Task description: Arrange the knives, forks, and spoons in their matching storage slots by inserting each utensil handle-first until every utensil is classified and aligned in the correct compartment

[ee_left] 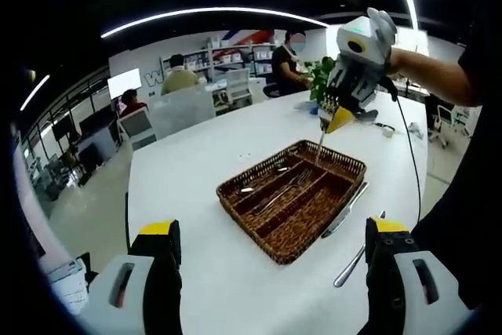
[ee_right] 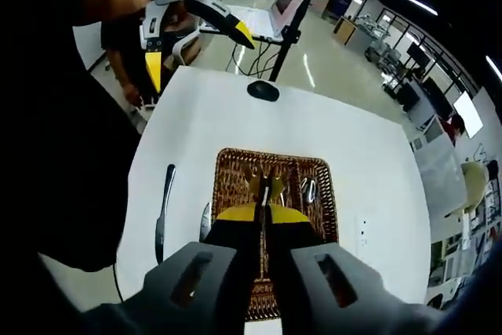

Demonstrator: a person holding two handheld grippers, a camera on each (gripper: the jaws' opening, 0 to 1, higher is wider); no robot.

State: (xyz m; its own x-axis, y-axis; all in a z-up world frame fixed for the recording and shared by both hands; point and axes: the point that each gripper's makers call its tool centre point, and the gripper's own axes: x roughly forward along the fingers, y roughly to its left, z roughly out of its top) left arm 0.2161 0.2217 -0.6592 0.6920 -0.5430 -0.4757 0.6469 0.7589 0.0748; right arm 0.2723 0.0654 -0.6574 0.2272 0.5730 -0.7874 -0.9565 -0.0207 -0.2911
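Currently your right gripper (ee_left: 339,115) hangs above the far end of the wicker cutlery tray (ee_left: 267,245), its jaws pinched together on a thin metal utensil (ee_left: 320,145) that points down toward the tray; which kind it is, and which end leads, is too small to tell. In the right gripper view the yellow fingertips (ee_right: 263,213) meet around that utensil (ee_right: 266,191), directly over the tray's middle compartments. The tray (ee_right: 235,164) sits near the centre of the white table (ee_left: 196,170); its slots run parallel to its long sides, and a fork (ee_left: 284,190) and a spoon (ee_left: 255,188) already lie inside. Your left gripper (ee_left: 271,260) is held back at the near end of the tray, jaws wide apart and carrying nothing; in the right gripper view it (ee_right: 188,33) hovers well beyond the table's far edge. Two pieces lie on the table just beside the tray's side: a knife (ee_left: 345,209) lying along the tray wall and a spoon-like piece (ee_left: 354,260) nearer your left gripper. Judgement: the held utensil hangs roughly upright while the slots lie flat, so the coming move likely needs it tipped to match the slot's long axis before lowering. The right gripper is plainly the nearer one to that slot.
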